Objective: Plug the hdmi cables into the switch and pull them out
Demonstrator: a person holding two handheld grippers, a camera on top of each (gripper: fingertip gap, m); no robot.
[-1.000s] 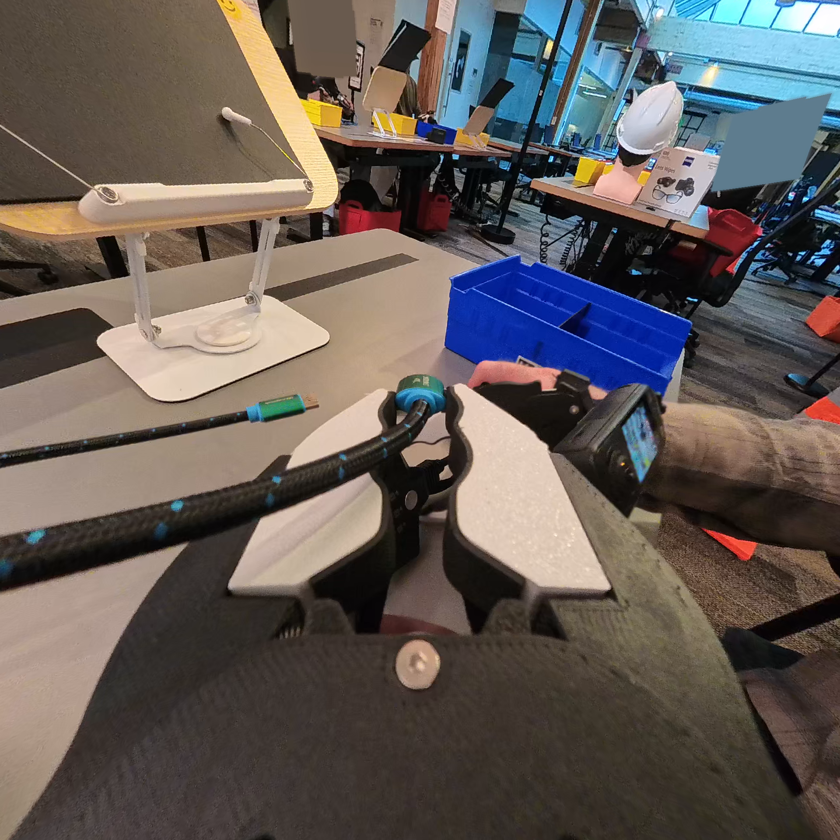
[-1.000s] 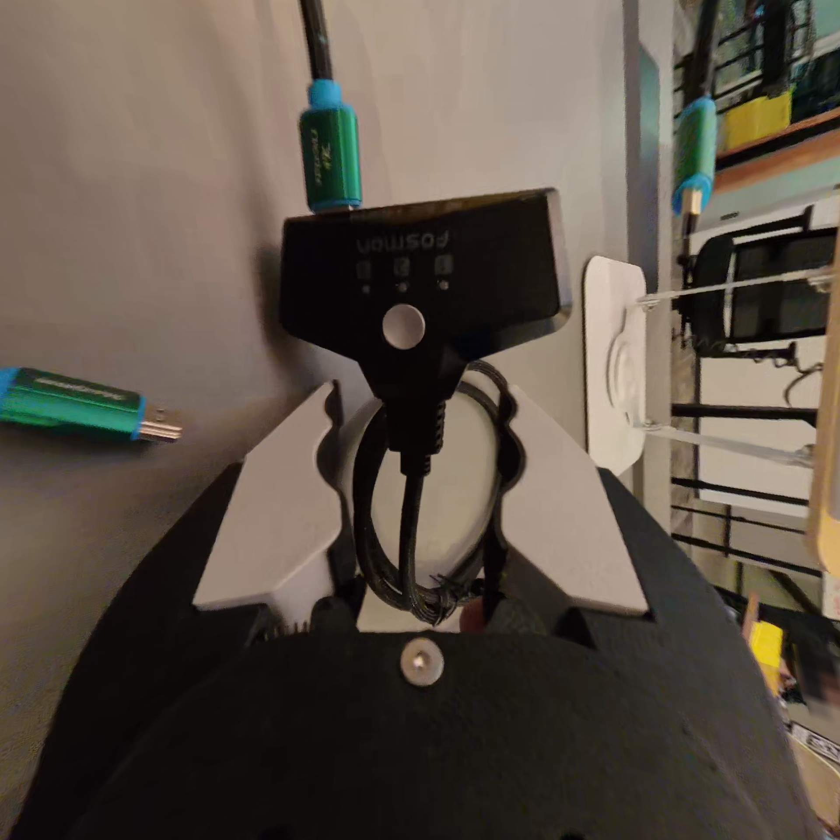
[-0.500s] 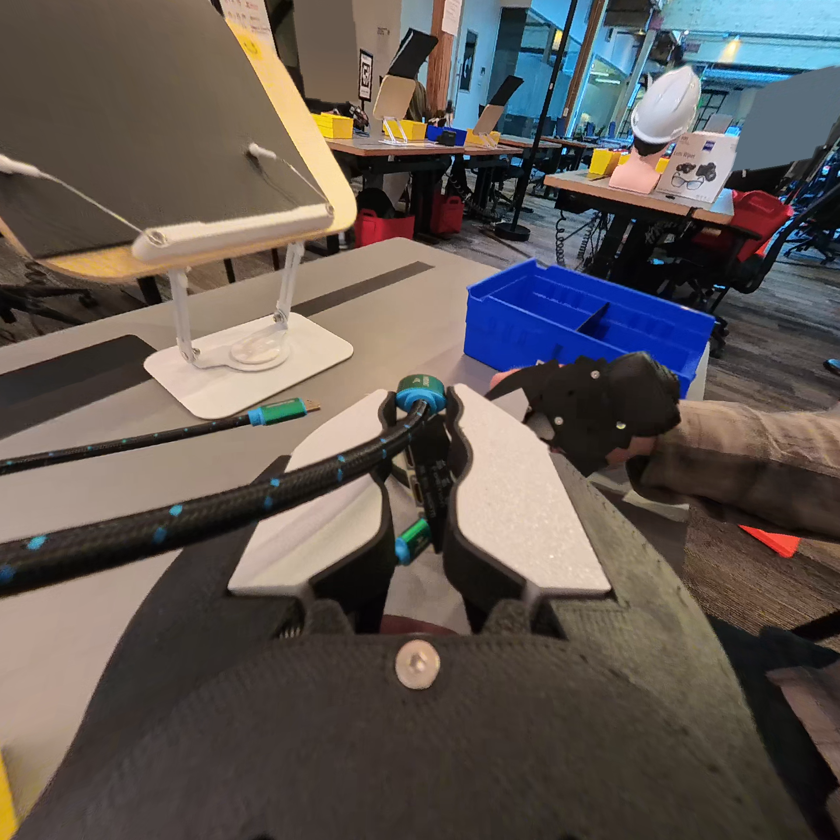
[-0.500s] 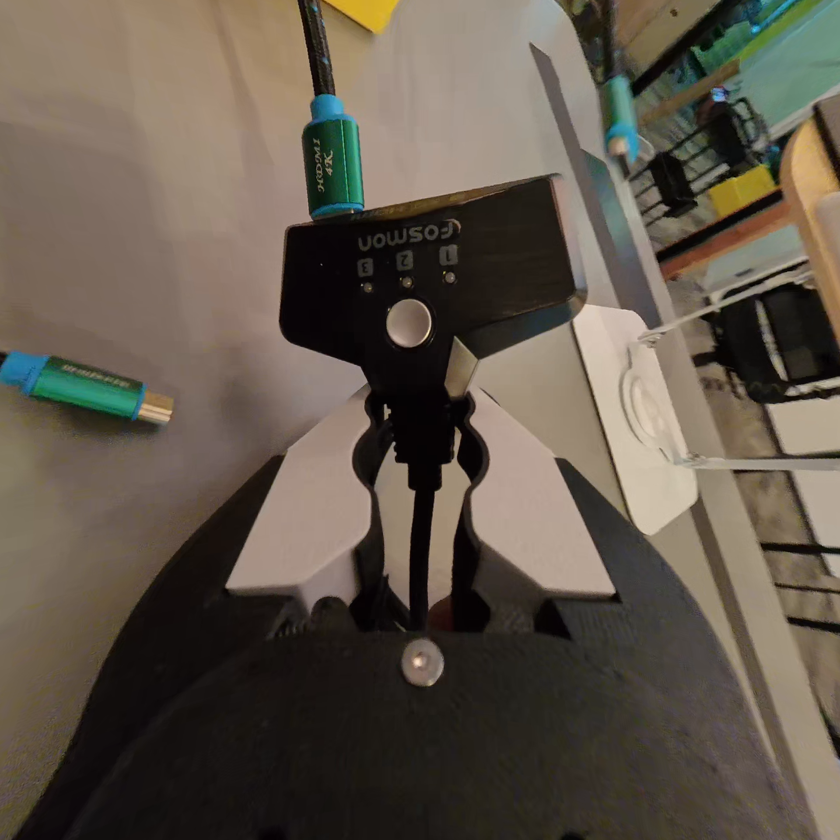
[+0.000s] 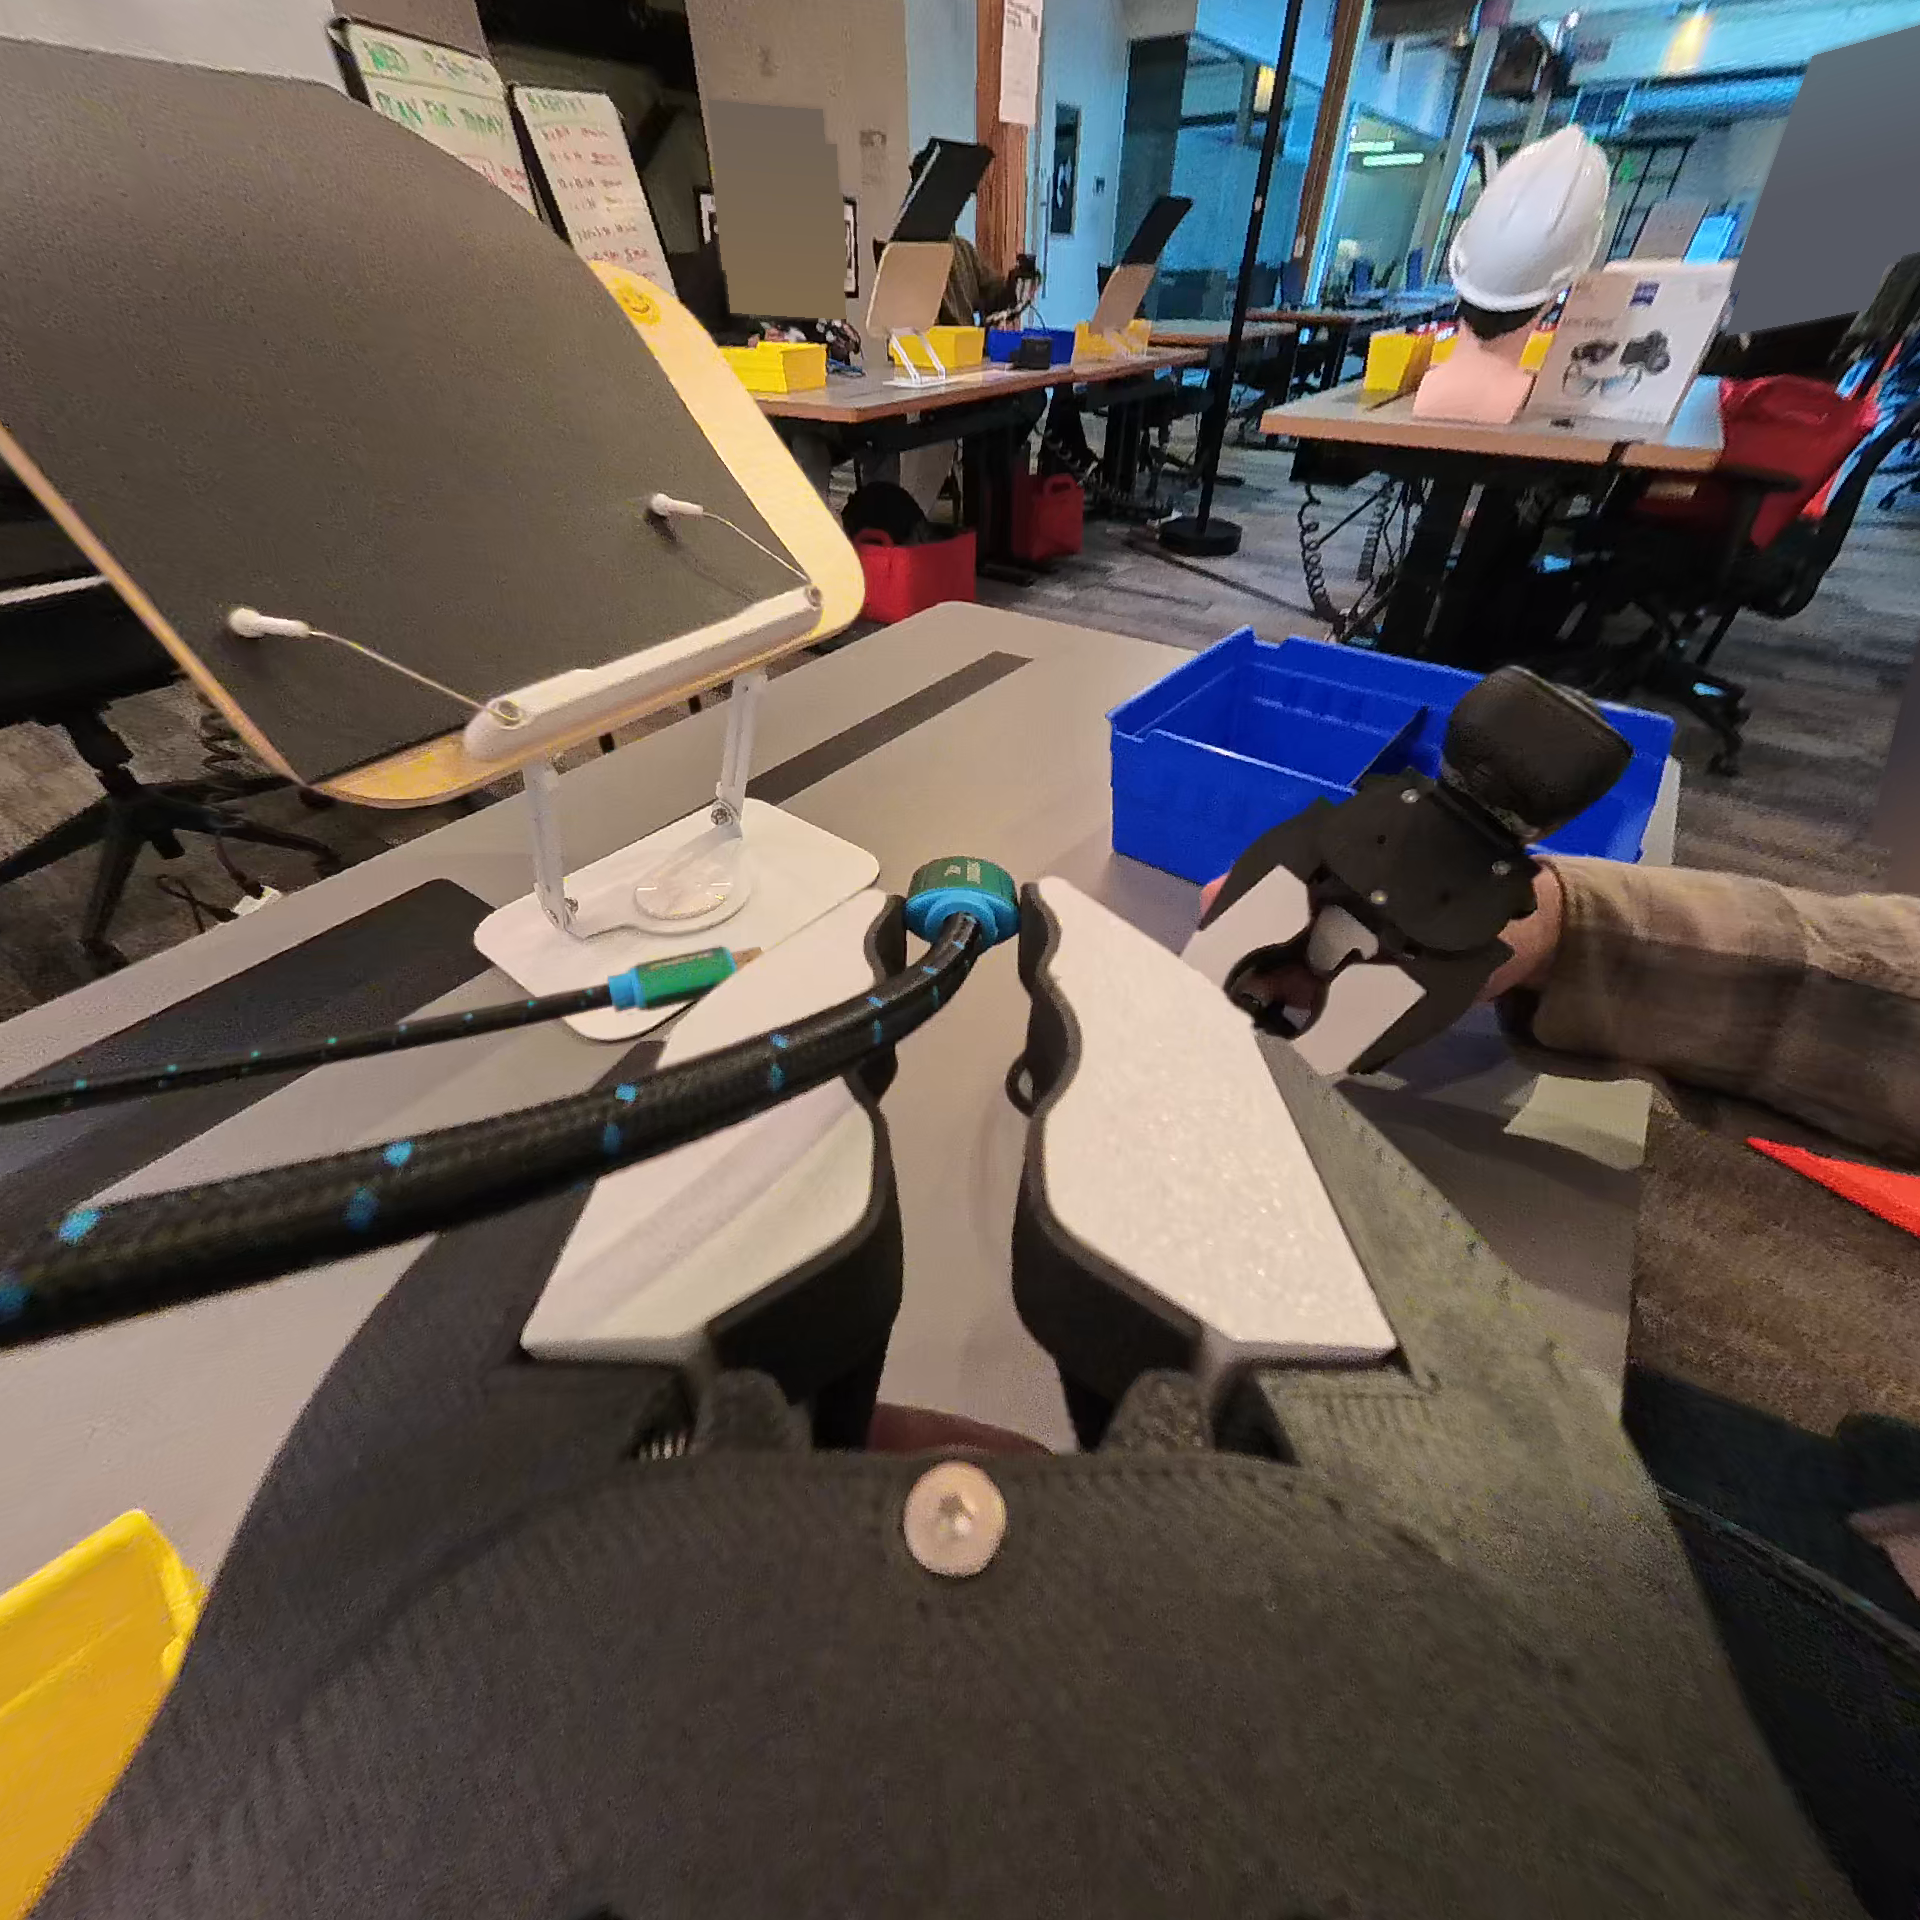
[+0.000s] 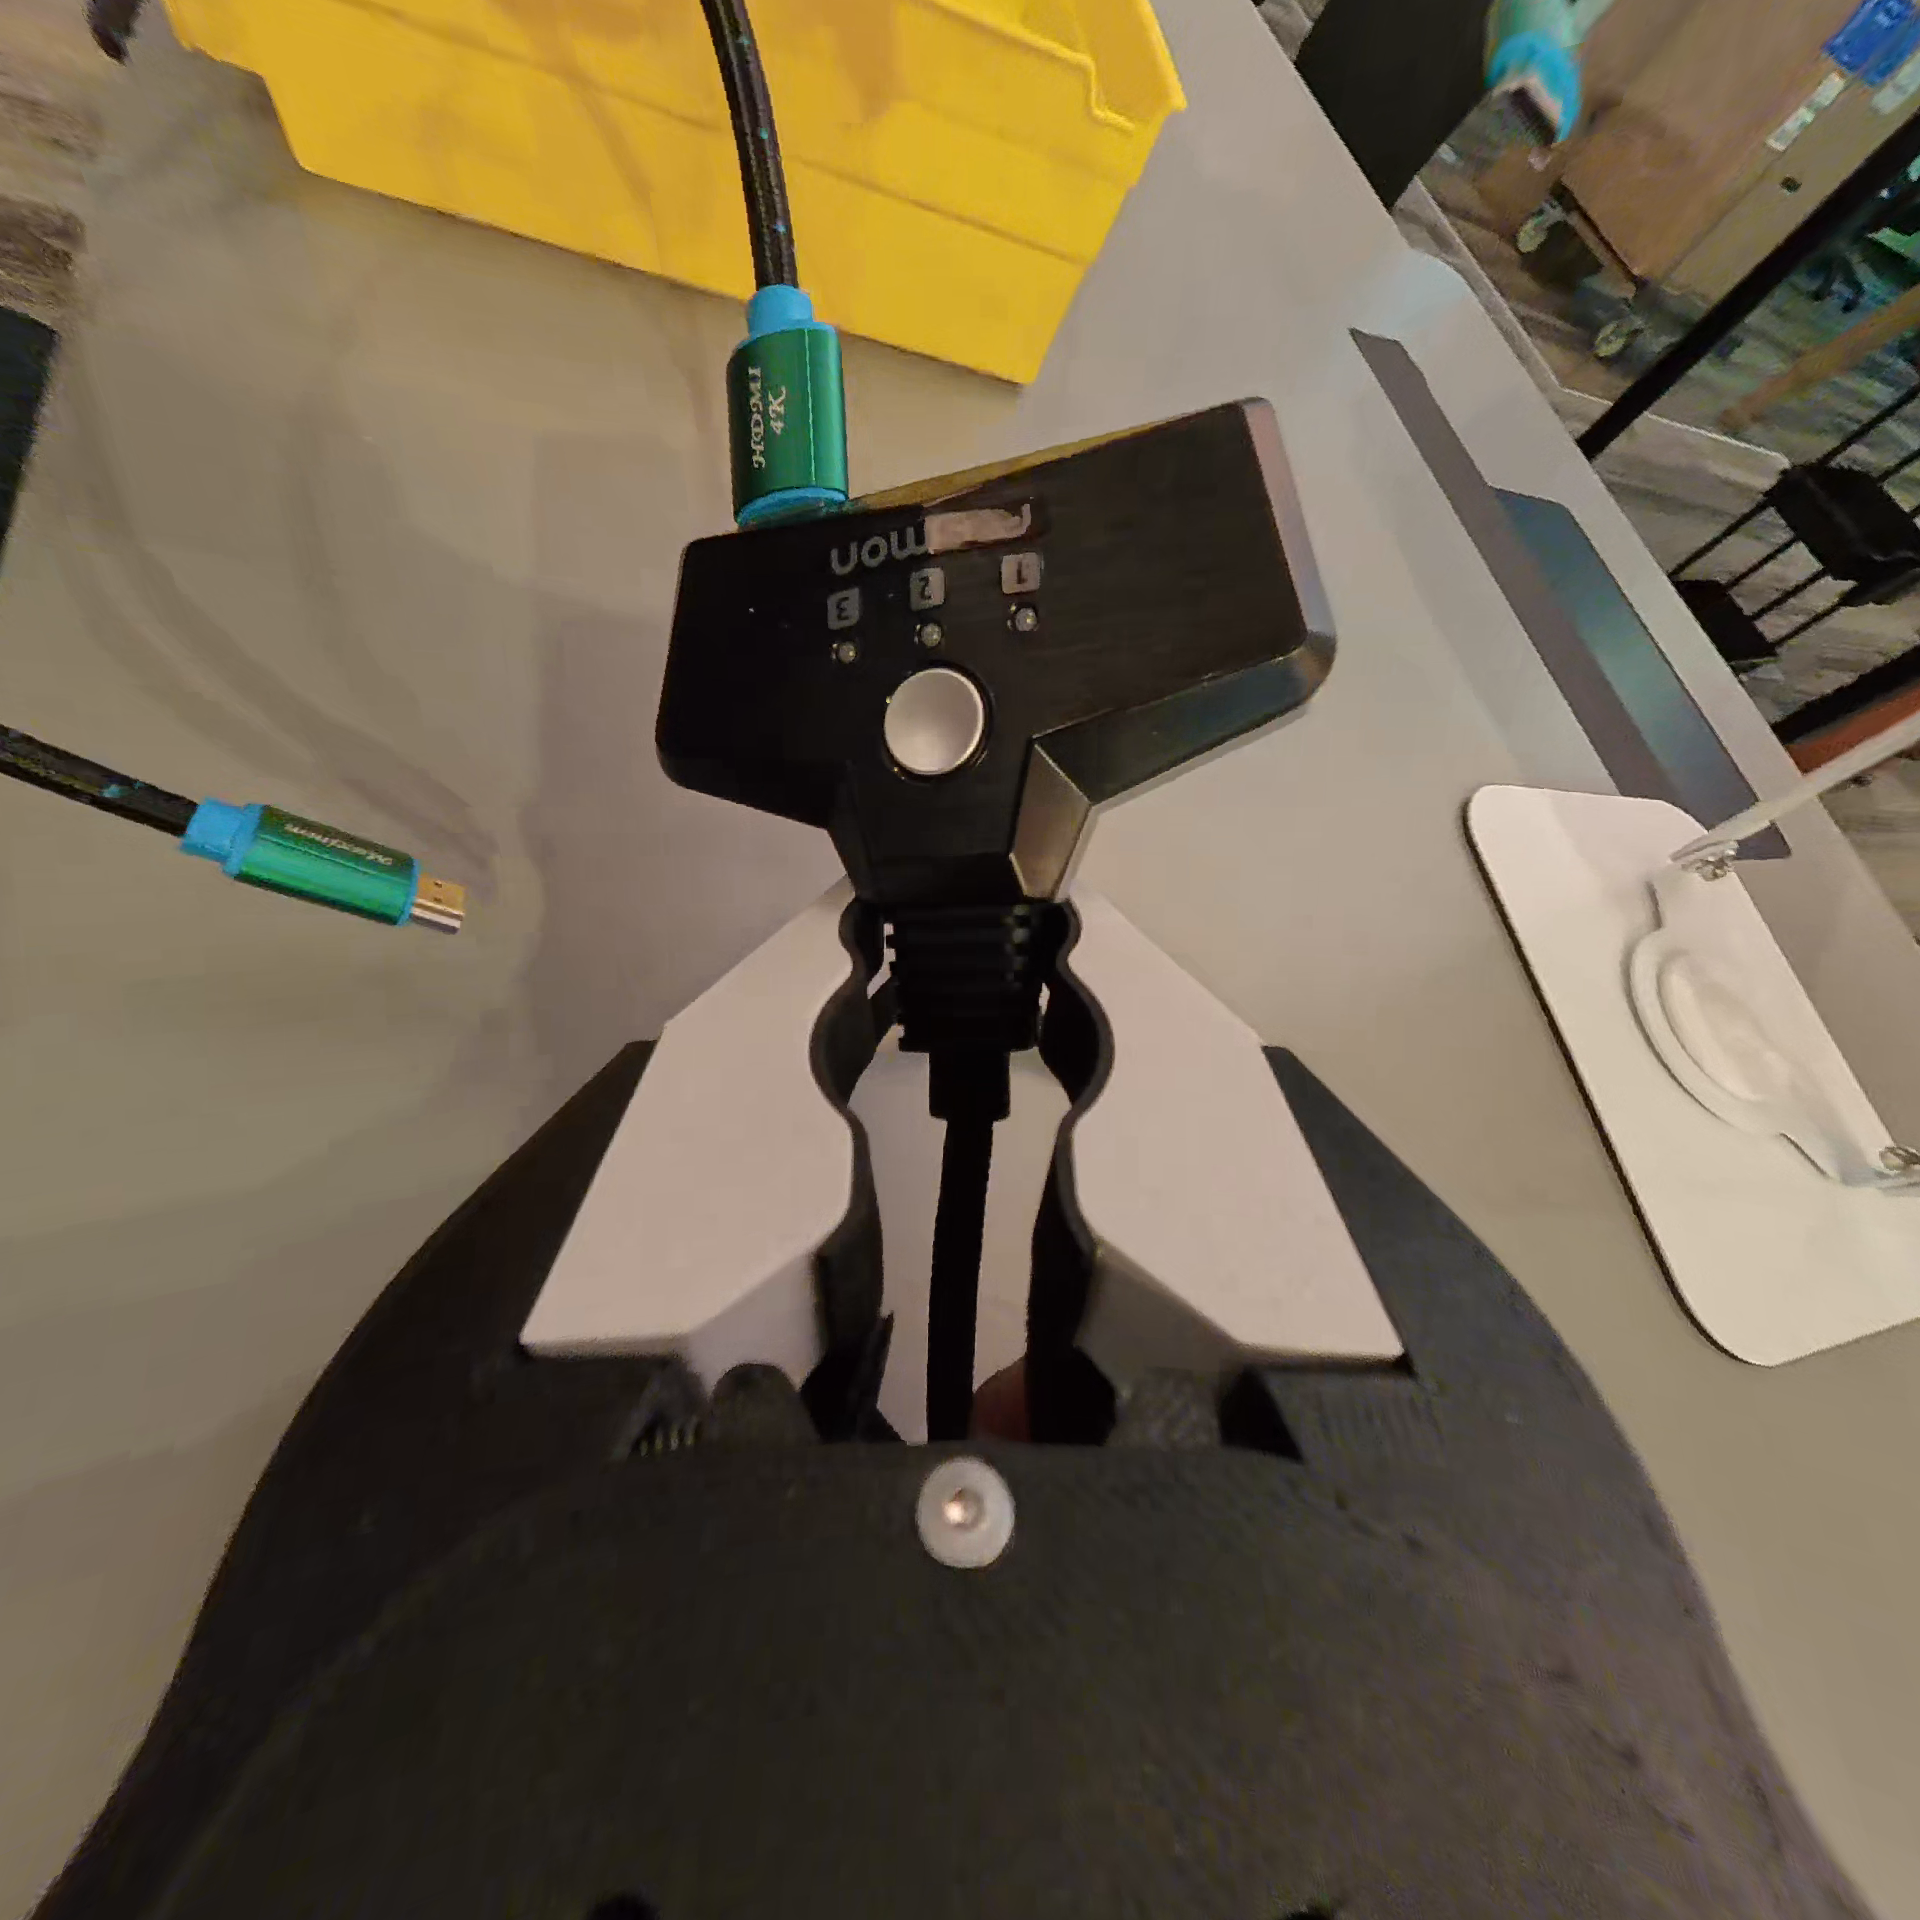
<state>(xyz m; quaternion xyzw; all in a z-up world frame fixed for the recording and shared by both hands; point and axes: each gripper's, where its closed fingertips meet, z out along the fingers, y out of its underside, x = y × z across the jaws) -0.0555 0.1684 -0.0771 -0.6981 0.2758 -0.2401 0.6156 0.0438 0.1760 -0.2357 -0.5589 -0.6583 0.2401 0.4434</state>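
My left gripper [image 5: 961, 912] is shut on a green HDMI plug [image 5: 961, 881] at its fingertips; its braided black cable [image 5: 520, 1153] trails off left. My right gripper [image 6: 961, 925] is shut on the ribbed neck of the black switch [image 6: 987, 644], held above the grey table [image 6: 312, 1091]. A second green plug [image 6: 790, 416] sits in the switch's left port. A third plug [image 6: 322, 862] lies loose on the table, also seen in the left wrist view [image 5: 675, 975]. The right gripper [image 5: 1351, 935], held by a sleeved hand, is right of my left one and apart from it.
A white stand base [image 5: 675, 883] carries a tilted dark board [image 5: 364, 468] at the back left. A blue bin [image 5: 1247, 790] stands at the table's far right. A yellow bin [image 6: 675, 135] sits beyond the switch. The table edge [image 6: 1558, 582] runs along the right. My hands' fingertips stand some 20 centimetres from each other.
My right gripper closed from a wide stance onto the switch's neck and raised it. It moved right, away from my left gripper. The left gripper kept its plug.
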